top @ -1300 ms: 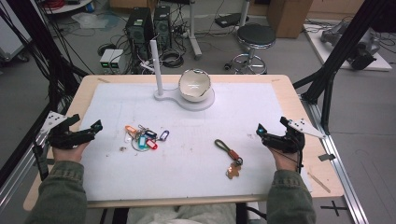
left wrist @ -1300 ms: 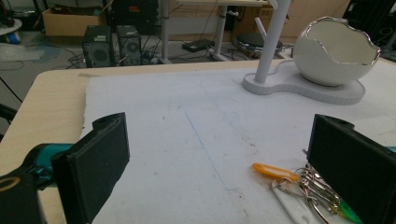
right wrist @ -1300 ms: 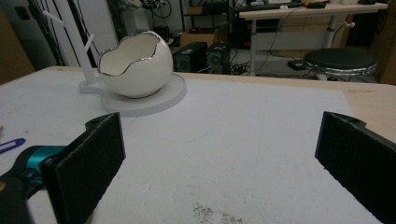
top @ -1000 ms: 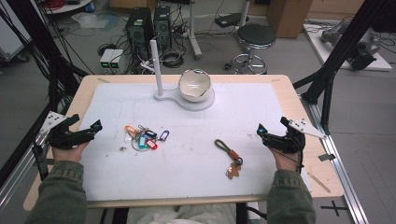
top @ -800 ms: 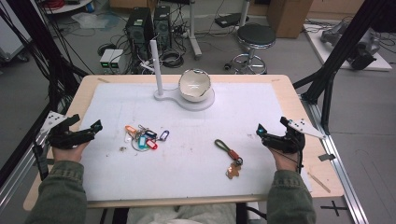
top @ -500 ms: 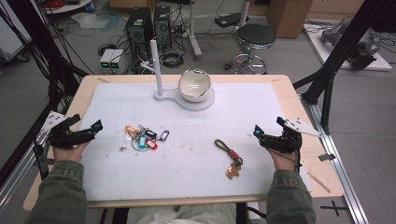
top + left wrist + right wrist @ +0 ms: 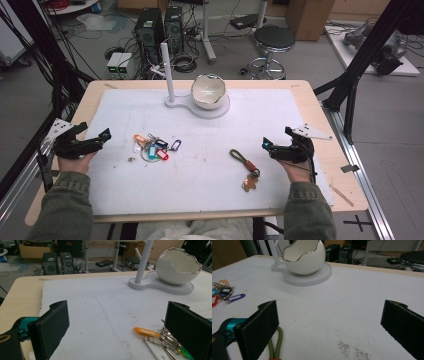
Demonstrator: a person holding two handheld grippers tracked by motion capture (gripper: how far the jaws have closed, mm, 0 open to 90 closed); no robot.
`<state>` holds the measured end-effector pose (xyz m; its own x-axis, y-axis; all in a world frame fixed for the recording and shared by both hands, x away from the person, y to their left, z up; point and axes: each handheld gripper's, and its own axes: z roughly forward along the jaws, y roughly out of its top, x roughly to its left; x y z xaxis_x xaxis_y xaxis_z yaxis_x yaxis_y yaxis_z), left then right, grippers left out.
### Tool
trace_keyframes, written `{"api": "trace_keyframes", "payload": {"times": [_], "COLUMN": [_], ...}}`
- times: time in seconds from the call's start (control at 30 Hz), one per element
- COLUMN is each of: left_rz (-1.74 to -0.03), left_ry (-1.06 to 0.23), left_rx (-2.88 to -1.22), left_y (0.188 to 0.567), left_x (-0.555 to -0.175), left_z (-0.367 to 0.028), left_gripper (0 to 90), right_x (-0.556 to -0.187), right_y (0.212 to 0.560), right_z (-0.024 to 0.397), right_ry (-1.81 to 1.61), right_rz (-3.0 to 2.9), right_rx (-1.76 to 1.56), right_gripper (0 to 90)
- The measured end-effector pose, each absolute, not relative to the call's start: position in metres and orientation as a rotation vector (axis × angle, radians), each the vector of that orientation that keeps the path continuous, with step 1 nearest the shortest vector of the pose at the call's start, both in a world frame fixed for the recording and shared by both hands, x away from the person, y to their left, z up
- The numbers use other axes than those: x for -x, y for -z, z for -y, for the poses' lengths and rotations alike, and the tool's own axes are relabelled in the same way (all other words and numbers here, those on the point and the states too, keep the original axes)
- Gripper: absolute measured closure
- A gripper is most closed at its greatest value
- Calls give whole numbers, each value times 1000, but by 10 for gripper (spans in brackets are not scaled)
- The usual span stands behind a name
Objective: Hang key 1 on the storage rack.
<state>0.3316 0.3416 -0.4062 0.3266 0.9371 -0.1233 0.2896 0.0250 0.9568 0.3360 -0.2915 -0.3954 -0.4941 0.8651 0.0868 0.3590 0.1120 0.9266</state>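
A bunch of keys with coloured tags (image 7: 152, 147) lies left of centre on the white mat. An olive strap with a brown leather fob (image 7: 243, 164) lies right of centre. My left gripper (image 7: 93, 131) rests open at the mat's left edge, jaws pointing at the keys; its own view has the orange tag (image 7: 146, 331) and key rings (image 7: 166, 338) by the right jaw. My right gripper (image 7: 276, 138) is open, just right of the strap, and the strap's green loop (image 7: 275, 345) lies by its left jaw. Nothing sits between either pair of jaws.
A white egg-shaped bowl (image 7: 209, 91) stands on a white base with an upright post (image 7: 167, 70) at the back centre. The white mat (image 7: 200, 180) covers the wooden table (image 7: 345, 170). Behind the table are a stool (image 7: 272, 40) and computer towers (image 7: 160, 25).
My right gripper has slid a little to the left, closer to the strap. The left gripper, keys and strap have not moved.
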Motion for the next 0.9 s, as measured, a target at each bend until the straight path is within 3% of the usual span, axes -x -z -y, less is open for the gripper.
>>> {"api": "trace_keyframes", "payload": {"times": [0.9], "left_rz": [-1178], "left_ry": [-738], "left_rx": [-1497], "left_y": [407], "left_x": [-332], "left_z": [-343], "left_gripper": [62], "right_x": [-343], "right_y": [396], "right_z": [255], "right_ry": [-1198], "right_rz": [-2262], "right_rx": [-1179], "right_gripper": [8]}}
